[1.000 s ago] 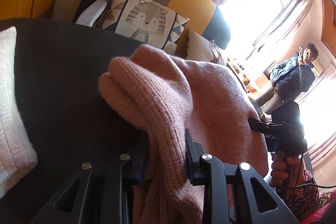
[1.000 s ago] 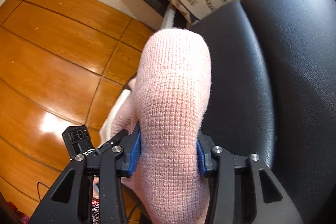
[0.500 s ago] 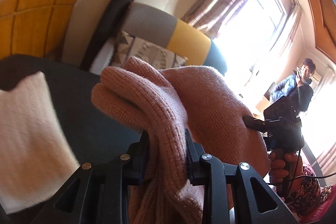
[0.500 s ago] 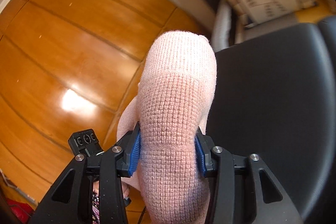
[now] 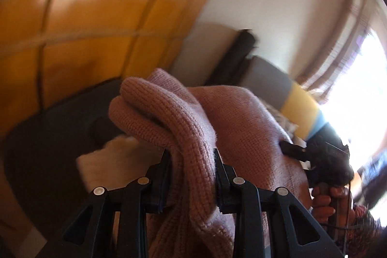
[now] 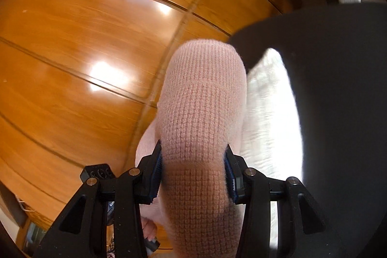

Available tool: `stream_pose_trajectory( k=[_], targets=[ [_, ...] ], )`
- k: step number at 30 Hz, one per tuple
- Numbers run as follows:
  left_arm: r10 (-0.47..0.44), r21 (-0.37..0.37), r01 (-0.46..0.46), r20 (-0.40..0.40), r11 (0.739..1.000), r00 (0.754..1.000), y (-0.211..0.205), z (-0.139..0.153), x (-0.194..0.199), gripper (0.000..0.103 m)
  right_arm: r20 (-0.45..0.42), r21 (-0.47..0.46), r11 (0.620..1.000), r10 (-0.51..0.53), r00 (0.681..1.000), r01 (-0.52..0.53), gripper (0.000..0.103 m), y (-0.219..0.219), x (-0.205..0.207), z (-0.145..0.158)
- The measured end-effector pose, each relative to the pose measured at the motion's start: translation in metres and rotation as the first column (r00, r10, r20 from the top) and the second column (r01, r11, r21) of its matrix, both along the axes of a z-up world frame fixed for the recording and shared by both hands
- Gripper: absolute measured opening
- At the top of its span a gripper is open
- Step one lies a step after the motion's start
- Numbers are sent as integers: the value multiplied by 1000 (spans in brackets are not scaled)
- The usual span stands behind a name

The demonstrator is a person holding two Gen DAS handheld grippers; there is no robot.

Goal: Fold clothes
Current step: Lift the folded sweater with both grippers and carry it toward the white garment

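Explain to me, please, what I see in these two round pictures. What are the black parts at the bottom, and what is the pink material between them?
No robot arm is here. A person holds one hand tool in each hand, and each tool carries a wide-angle camera that looks forward along its two jaws. That is why both pictures look round and bent.

One picture is from the left gripper, the other from the right gripper. The black parts at the bottom are their jaws. Both are closed on the same pink knitted sweater, each at a different bunch of it, and lift it.

Under it is a black leather seat, with a pale part of the sweater resting on it. Behind is an orange wooden floor. In the left view, the right tool and the person's hand appear too.
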State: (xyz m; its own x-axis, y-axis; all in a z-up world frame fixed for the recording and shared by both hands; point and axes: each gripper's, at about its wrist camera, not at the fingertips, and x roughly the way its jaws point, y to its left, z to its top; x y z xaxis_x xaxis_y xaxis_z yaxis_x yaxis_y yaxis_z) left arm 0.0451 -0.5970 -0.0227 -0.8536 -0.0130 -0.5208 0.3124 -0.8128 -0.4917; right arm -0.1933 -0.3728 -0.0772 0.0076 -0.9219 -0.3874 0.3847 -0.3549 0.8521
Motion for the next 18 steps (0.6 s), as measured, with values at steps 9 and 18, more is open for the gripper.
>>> stream_pose_trajectory(
  k=[9, 18],
  targets=[
    [119, 184, -111, -32, 977, 992, -30, -85, 10, 39, 12, 67, 997, -26, 1000, 25, 60, 9, -7, -44],
    [187, 214, -176, -30, 961, 982, -37, -75, 26, 44, -72, 23, 999, -38, 997, 40, 71, 33, -2, -21]
  ],
)
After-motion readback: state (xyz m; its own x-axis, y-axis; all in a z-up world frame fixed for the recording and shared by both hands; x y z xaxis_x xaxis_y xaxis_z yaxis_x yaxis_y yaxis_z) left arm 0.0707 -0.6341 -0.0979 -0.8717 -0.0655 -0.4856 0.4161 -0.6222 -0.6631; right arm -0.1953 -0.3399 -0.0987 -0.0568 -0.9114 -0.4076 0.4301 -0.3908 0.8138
